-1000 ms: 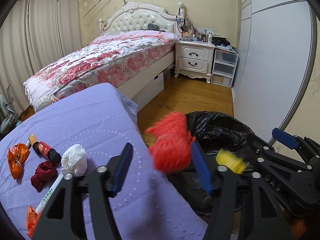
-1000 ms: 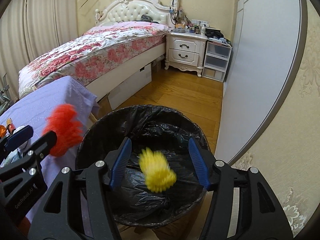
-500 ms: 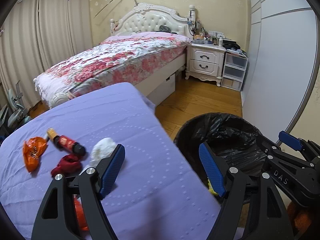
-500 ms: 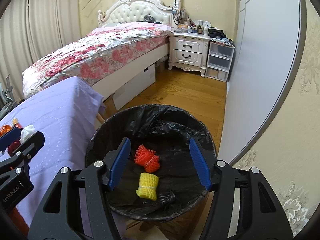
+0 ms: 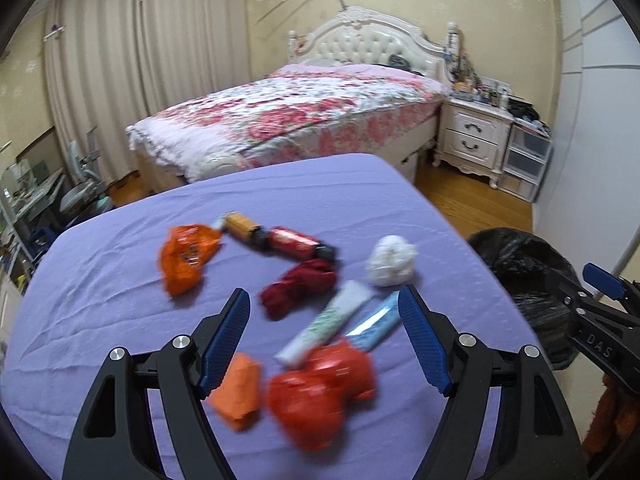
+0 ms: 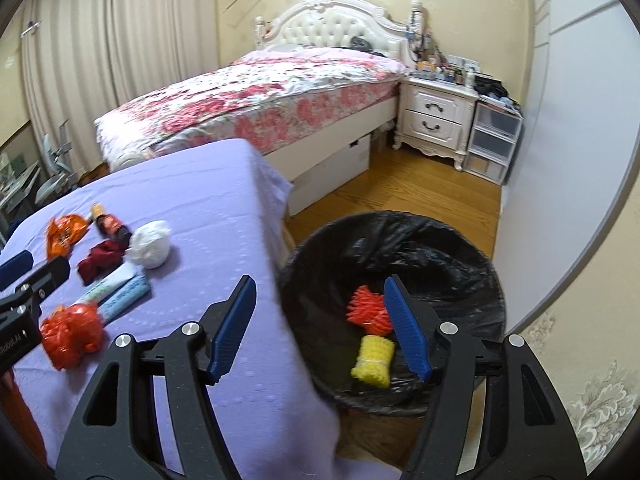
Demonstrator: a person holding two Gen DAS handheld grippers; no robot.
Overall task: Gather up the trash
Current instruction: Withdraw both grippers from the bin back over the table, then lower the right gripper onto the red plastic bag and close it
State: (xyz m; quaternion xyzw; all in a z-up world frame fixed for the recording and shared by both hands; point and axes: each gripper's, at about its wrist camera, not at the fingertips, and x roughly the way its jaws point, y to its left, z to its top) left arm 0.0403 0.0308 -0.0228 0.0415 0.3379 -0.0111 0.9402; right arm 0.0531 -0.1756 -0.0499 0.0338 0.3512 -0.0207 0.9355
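My left gripper (image 5: 324, 336) is open and empty above the purple table (image 5: 120, 300). Between its jaws lie a white-green tube (image 5: 328, 322), a blue wrapper (image 5: 376, 320) and a crumpled red bag (image 5: 320, 392). Farther off are an orange wrapper (image 5: 184, 256), a dark red cloth (image 5: 298, 286), a small bottle (image 5: 280, 238) and a white tissue ball (image 5: 390, 260). My right gripper (image 6: 320, 324) is open and empty over the table edge beside the black-lined bin (image 6: 440, 248). A red foam net (image 6: 366, 310) and a yellow foam net (image 6: 372, 360) lie inside the bin.
An orange piece (image 5: 236, 396) lies by my left gripper's left jaw. A bed (image 5: 300, 112) with a floral cover stands behind the table, a white nightstand (image 5: 472, 140) and plastic drawers (image 5: 524, 164) to its right. A wardrobe wall (image 6: 580, 120) stands right of the bin.
The red and yellow foam nets have dropped into the bin. My left gripper has swung left from the bin to over the trash on the table. My right gripper has shifted left.
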